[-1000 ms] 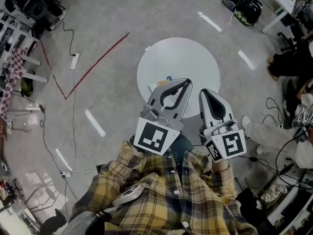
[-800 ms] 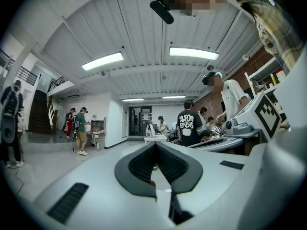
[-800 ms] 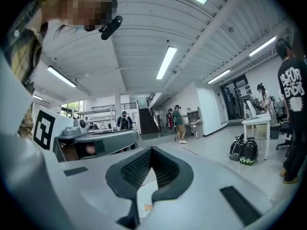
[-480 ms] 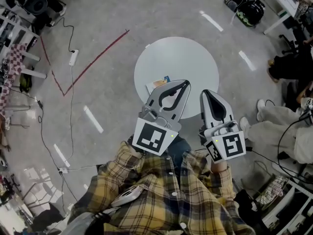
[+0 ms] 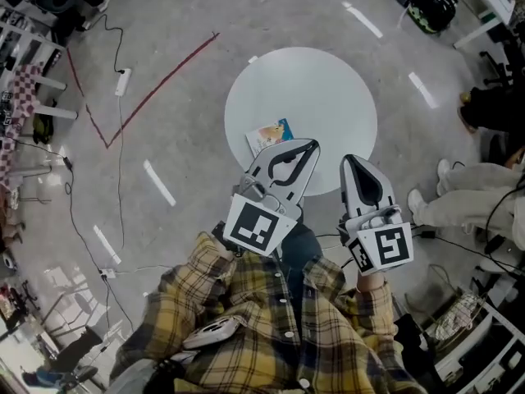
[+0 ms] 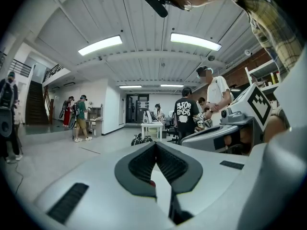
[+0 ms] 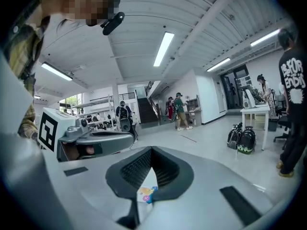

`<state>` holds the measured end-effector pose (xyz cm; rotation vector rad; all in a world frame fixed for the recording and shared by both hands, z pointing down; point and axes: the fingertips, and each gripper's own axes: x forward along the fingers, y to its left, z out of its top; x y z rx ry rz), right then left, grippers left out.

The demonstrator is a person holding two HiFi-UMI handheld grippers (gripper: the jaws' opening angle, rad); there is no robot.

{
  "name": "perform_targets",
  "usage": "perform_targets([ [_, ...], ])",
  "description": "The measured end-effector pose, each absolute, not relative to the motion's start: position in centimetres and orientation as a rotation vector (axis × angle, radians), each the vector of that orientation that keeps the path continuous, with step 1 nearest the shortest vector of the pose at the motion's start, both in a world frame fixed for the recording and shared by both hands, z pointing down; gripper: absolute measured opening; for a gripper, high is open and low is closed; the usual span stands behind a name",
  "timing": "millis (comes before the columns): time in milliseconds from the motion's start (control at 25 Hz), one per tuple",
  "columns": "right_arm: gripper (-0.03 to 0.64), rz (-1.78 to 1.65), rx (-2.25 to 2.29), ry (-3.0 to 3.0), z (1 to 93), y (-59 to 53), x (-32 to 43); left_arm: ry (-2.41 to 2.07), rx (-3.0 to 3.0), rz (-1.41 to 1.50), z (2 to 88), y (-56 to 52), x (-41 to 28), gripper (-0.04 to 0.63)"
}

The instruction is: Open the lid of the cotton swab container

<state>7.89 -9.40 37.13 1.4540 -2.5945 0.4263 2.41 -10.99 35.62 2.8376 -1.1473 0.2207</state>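
My left gripper (image 5: 312,144), right gripper (image 5: 349,160): jaws together, empty. Swab box (image 5: 269,135) at table's (image 5: 312,89) near edge: likely light, slick; I pinch its top rim.

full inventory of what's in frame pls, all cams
round table: 1, white, on the floor in front of the person
cotton swab container: 1, yellow and blue, near-left part of the table, just beyond the left gripper's tip; lid state not readable
red tape line: 1, red, V-shaped, floor left of the table
tape strips: several, white, scattered on the floor
power strip: 1, white, floor at left, black cable attached
bags: 2, black, floor beside a white desk
bystanders: several; one in pale trousers at right, others standing further off
plaid shirt: 1, yellow and dark check, on the person
left gripper: 1, grey-white, shut, empty, over the table's near edge
right gripper: 1, grey-white, shut, empty, beside the left one
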Motion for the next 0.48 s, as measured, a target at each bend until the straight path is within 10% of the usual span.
perform_targets([
  [480, 0.015, 0.506, 1.362, -2.521, 44.5, -9.4, 7.9, -1.073, 2.709, 0.367, 44.7, -10.9, 2.3, 0.018],
])
